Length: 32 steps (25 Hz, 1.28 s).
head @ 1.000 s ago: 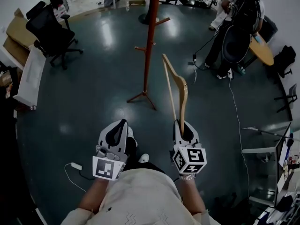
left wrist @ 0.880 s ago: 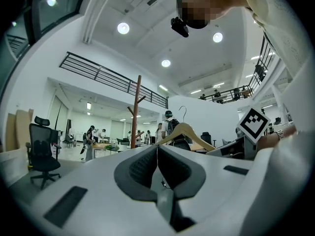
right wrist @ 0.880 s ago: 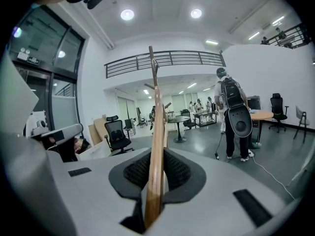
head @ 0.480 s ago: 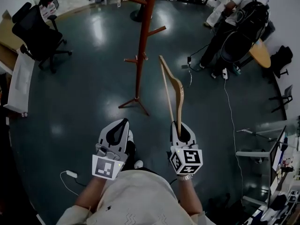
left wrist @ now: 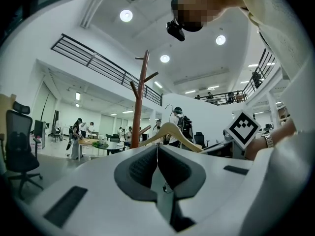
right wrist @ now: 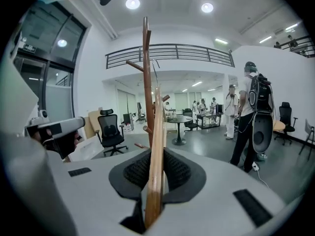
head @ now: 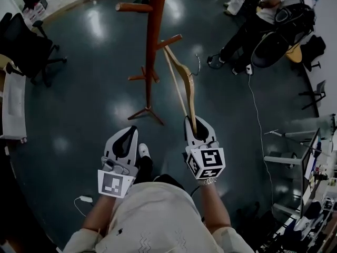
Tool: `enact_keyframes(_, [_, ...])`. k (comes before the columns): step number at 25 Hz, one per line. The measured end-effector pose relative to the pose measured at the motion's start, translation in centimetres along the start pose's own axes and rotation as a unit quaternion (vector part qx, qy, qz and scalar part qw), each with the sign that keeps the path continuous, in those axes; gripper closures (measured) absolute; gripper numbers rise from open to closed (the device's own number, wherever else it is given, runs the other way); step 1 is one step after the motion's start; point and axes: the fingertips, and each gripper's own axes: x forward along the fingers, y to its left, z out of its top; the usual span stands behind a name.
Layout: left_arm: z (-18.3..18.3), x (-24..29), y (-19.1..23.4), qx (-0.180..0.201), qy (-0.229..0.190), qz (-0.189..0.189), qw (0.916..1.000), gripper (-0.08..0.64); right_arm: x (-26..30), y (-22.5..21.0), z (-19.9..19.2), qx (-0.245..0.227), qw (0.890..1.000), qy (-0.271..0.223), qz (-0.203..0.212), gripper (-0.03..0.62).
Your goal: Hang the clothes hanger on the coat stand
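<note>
We are pinching the fingers of our right gripper (head: 194, 125) shut on the lower end of the wooden hanger (head: 186, 84), which is pointing up near a peg of the coat stand (head: 153, 41). Our left gripper (head: 128, 133) is hovering alongside, fingers together, empty.

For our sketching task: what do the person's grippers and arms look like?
Left gripper and right gripper: pale grey shells, dark ribbed pads inside, each with a cube of black-and-white square markers. Pale top; wristwatch on the right.
</note>
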Motion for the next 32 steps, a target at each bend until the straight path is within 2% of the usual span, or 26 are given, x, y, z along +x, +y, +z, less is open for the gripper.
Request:
enact_keyframes(5, [0.9, 3.6, 2.9, 0.01, -0.01, -0.016, 0.9998, 0.546, 5.4, -0.5, -0.2, -0.013, 1.0, 0.009, 0.003, 0.529])
enact_keyframes(16, [-1.0, 6.8, 5.6, 0.009, 0.018, -0.019, 0.9996, 0.546, 13.2, -0.5, -2.5, -0.025, 0.999, 0.021, 0.039, 0.528])
enact_keyframes(20, [-1.8, 6.6, 6.0, 0.012, 0.04, -0.015, 0.999, 0.546, 15.2, 0.1, -3.3, -0.026, 0.998, 0.022, 0.054, 0.529])
enact_keyframes(24, [-2.4, 7.0, 6.4, 0.017, 0.042, -0.012, 0.9989, 0.546, 17.1, 0.1, -4.2, -0.02, 0.997, 0.021, 0.066, 0.529])
enact_keyframes(32, [-2.8, 6.4, 7.1, 0.013, 0.051, -0.001, 0.9986, 0.546, 18.0, 0.0, -5.5, -0.025, 0.998, 0.023, 0.061, 0.529])
